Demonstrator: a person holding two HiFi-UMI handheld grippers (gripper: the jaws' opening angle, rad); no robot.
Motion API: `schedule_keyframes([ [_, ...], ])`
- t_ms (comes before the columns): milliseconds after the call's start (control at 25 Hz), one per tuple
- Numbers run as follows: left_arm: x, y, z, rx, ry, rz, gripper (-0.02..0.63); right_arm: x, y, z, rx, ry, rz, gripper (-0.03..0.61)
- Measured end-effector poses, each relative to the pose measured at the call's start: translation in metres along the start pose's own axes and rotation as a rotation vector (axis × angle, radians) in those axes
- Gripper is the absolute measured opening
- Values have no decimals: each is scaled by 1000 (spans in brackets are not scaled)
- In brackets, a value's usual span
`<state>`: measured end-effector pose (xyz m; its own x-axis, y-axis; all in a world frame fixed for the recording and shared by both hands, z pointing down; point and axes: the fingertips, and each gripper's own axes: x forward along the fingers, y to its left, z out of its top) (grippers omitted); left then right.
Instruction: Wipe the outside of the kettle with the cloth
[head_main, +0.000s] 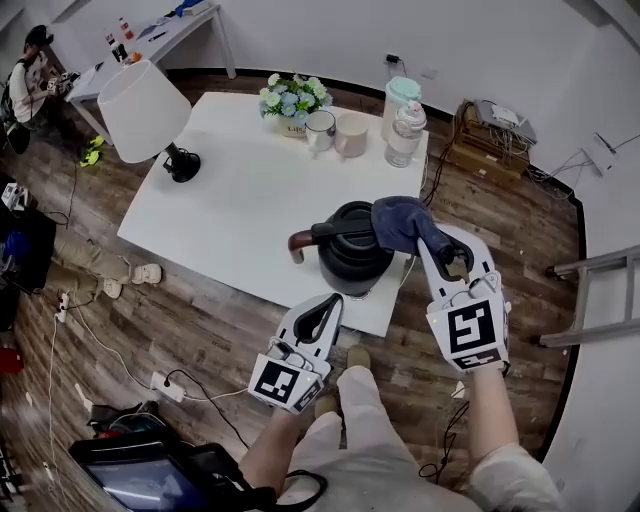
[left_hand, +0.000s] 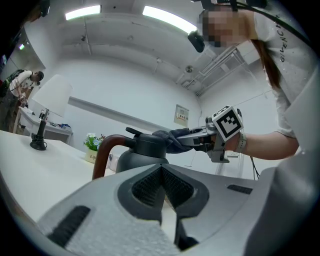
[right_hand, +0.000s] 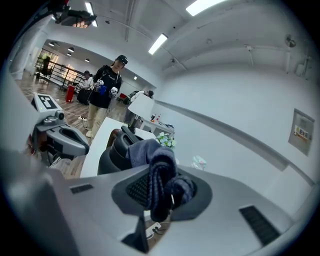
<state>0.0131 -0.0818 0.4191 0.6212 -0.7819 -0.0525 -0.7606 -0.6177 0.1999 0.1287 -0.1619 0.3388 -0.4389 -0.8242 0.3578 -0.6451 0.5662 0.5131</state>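
Note:
A black kettle (head_main: 350, 255) with a brown handle (head_main: 297, 243) stands on the white table (head_main: 240, 200) near its front edge. A dark blue cloth (head_main: 398, 221) lies over the kettle's top right side. My right gripper (head_main: 437, 250) is shut on the cloth, just right of the kettle. In the right gripper view the cloth (right_hand: 156, 165) bunches between the jaws, with the kettle (right_hand: 111, 154) beyond. My left gripper (head_main: 334, 302) hangs shut and empty just off the table's front edge, below the kettle. Ahead of it in the left gripper view are the kettle (left_hand: 142, 154) and the cloth (left_hand: 172, 139).
A white lamp (head_main: 145, 105) stands at the table's left corner. At the back edge are a flower pot (head_main: 293, 98), two mugs (head_main: 320, 130), a bottle (head_main: 405, 133) and a jar (head_main: 400, 93). Cables and a power strip (head_main: 165, 385) lie on the wooden floor.

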Motion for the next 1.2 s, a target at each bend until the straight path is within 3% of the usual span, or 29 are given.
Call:
schedule_keyframes([
  [240,-4,-15,3,14,7,-30,8,-22,-6,-28,86,46,-55,61],
  [440,-12,-25,12,31,-5,-41,8,-60,-14,-29,181,21,-128,61],
  [520,-16,-27,17,42,-14,-45,8,-72,-1,-30,306,-25,-106,61],
  [640,-25,-32,24,53,-32,-51,8,-84,30,-33,595,-146,-38,61],
  [720,-28,-38,24,60,-42,-66,8,-93,50,-39,711,-187,-36,61],
  [840,-38,-51,27,72,-45,-90,8,-114,78,-46,764,-174,-75,61],
  [960,-56,-52,34,66,-46,-65,8,-122,108,-39,811,-177,-59,61],
  [1200,-82,-57,38,59,-53,-48,8,-135,138,-26,794,-167,-39,61],
])
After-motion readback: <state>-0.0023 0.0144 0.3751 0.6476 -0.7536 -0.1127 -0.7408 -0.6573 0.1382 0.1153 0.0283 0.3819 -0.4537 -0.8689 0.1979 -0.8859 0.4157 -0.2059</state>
